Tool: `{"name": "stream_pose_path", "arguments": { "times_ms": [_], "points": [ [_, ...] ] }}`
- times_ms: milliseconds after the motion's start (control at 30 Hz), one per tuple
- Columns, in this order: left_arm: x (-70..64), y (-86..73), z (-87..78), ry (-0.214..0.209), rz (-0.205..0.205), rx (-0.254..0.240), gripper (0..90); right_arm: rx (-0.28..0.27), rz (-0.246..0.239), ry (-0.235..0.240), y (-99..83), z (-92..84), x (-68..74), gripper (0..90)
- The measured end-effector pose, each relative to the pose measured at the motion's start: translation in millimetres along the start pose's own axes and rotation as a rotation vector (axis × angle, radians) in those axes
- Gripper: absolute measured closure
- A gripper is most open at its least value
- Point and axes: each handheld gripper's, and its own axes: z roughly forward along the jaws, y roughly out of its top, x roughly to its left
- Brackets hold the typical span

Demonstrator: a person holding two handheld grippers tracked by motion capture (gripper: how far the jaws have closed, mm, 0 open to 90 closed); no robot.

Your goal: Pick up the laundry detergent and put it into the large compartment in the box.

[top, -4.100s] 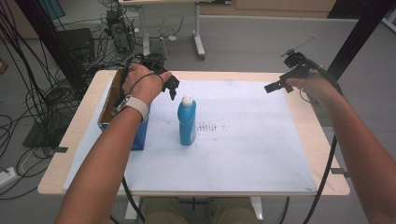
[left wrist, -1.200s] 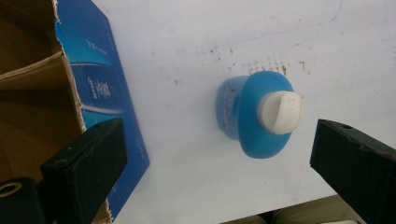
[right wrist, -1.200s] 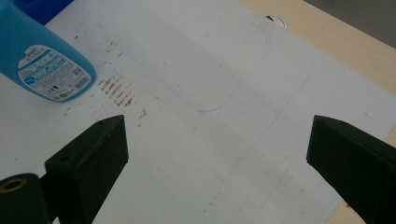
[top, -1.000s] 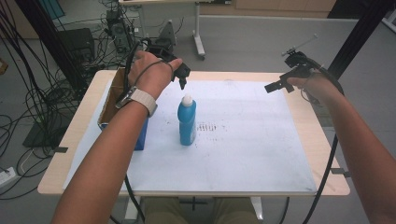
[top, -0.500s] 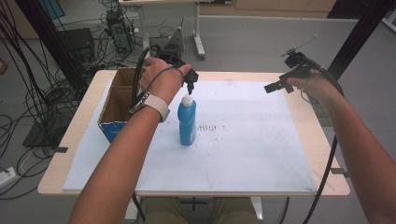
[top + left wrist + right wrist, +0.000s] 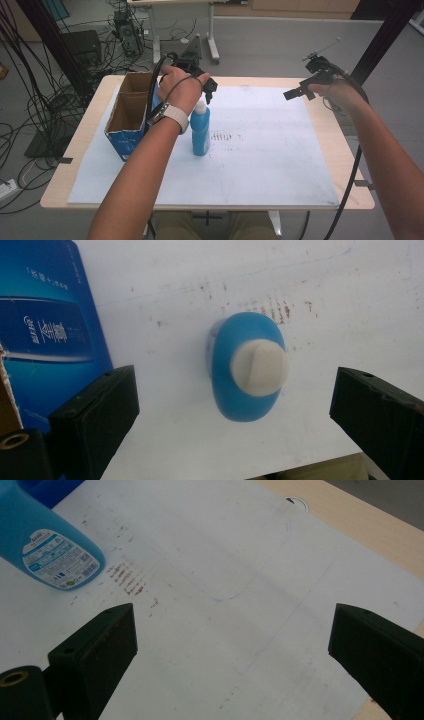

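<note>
One labelled blue bottle, print unreadable

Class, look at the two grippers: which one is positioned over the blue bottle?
The left gripper: its open fingers straddle the blue bottle from above. The right gripper hangs apart, over bare mat.

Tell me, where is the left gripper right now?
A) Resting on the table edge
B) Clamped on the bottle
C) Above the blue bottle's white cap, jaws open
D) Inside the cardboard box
C: the left gripper sits over the bottle, its jaws spread on either side of the cap.
</note>
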Motion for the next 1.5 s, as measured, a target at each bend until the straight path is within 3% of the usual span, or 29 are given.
{"name": "stream_pose_path", "arguments": {
  "times_ms": [1000,1500],
  "points": [
    [-14.3,-1.2,18.7,-0.001,-0.009,-0.008,6.5,-0.003,-0.001,0.005,-0.9,0.4,0.8,5.3],
    [-14.7,-0.6,32.2,-0.013,-0.031,0.006,6.6,-0.002,0.002,0.009,-3.3,2.0,-0.5,5.2]
  ]
}}
